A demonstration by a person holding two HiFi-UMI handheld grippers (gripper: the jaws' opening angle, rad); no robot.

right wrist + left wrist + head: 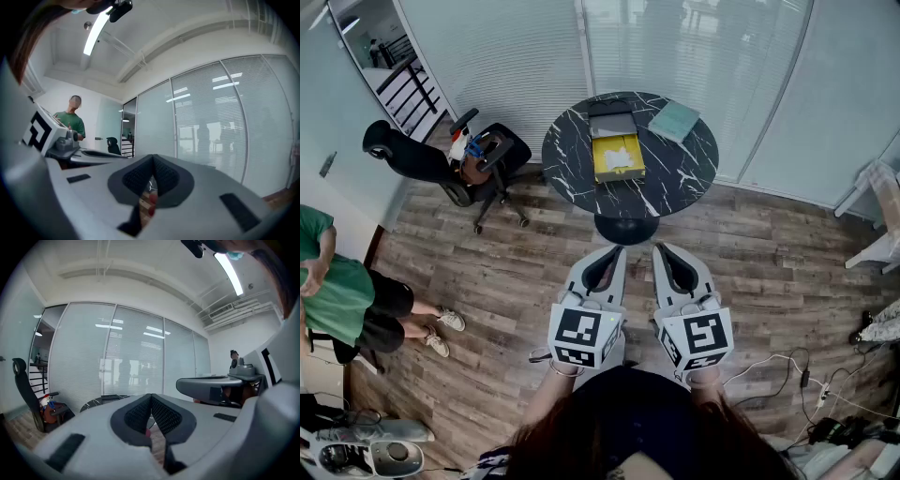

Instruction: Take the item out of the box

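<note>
Left gripper [617, 251] and right gripper [660, 248], fingers pressed together and empty, side by side, well apart from the open box [617, 156] on the table [570, 173].

The worktop [572, 159] looks like black stone with thin white lines in it. It is smooth and a little shiny. The box [623, 145] on it looks like yellow card, dull and not shiny. The floor [506, 281] is made of brown and grey wood planks with a soft shine. The left hand-held gripper [151, 397] and the right hand-held gripper [152, 157] have smooth, dull grey plastic shells. Their pads [136, 416] are black and rough, with tiny bumps all over. The far wall [694, 47] is milky glass with fine lines. The chair [422, 159] on the left is dull black.
</note>
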